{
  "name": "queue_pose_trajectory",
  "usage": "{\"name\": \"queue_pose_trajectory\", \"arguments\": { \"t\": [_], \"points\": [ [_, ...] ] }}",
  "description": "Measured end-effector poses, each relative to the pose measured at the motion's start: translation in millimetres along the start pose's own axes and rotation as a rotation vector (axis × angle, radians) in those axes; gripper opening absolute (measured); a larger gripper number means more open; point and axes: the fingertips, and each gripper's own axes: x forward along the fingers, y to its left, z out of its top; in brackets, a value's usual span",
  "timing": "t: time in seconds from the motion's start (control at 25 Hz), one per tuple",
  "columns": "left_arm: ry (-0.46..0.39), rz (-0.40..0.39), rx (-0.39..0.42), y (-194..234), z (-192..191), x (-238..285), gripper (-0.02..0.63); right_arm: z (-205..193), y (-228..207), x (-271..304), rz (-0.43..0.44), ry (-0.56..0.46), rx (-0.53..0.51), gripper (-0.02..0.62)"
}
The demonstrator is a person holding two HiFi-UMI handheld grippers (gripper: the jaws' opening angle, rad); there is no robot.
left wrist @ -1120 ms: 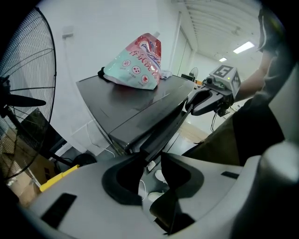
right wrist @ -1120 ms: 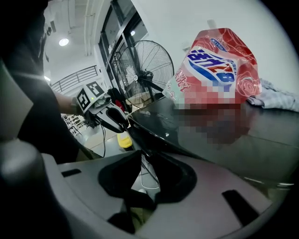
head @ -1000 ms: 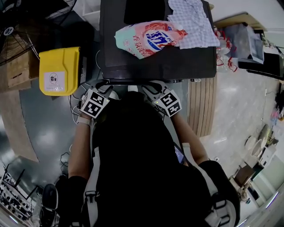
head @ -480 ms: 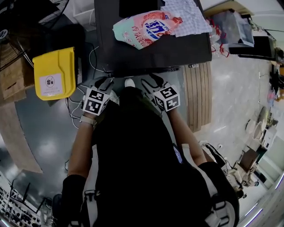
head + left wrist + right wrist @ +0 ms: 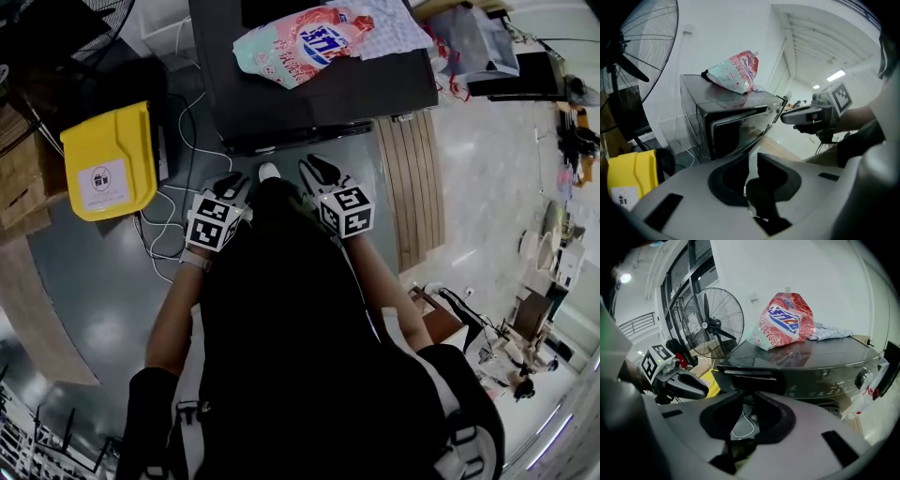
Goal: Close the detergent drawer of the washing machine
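Note:
The dark washing machine (image 5: 319, 103) stands ahead of me, with a pink detergent bag (image 5: 305, 42) and a cloth (image 5: 384, 23) on its top. In the right gripper view its detergent drawer (image 5: 750, 376) shows as a dark slab at the upper left of the front, seemingly standing out a little. My left gripper (image 5: 232, 180) and right gripper (image 5: 314, 167) hover side by side, short of the machine's front and touching nothing. Both pairs of jaws have just been closing. The left gripper (image 5: 752, 157) and the right gripper (image 5: 746, 397) each keep a narrow gap with nothing in it.
A yellow bin (image 5: 108, 159) stands on the floor left of the machine, with white cables (image 5: 173, 211) beside it. A standing fan (image 5: 712, 324) is further left. A wooden slatted board (image 5: 408, 187) lies to the right. My shoe tip (image 5: 269, 172) sits between the grippers.
Both grippers have drawn back from the machine's front edge towards my body, leaving a strip of floor between. The right gripper's marker cube has rolled.

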Motion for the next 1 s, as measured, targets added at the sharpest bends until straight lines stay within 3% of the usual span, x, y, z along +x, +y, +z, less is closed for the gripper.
{"name": "queue_pose_trajectory", "arguments": {
  "t": [0.08,0.28,0.6,1.0],
  "points": [
    [-0.043,-0.033,-0.031,-7,7,0,0.013,0,6,-2,-0.011,-0.003,0.0,0.061],
    [-0.087,-0.077,-0.022,-15,21,1,0.011,5,12,-2,-0.055,-0.007,0.021,0.032],
    [-0.139,-0.012,-0.015,7,44,7,0.011,8,7,20,-0.109,-0.042,0.077,0.021],
    [-0.117,-0.003,0.004,4,49,23,0.011,14,3,38,-0.075,-0.027,0.07,0.017]
  ]
}}
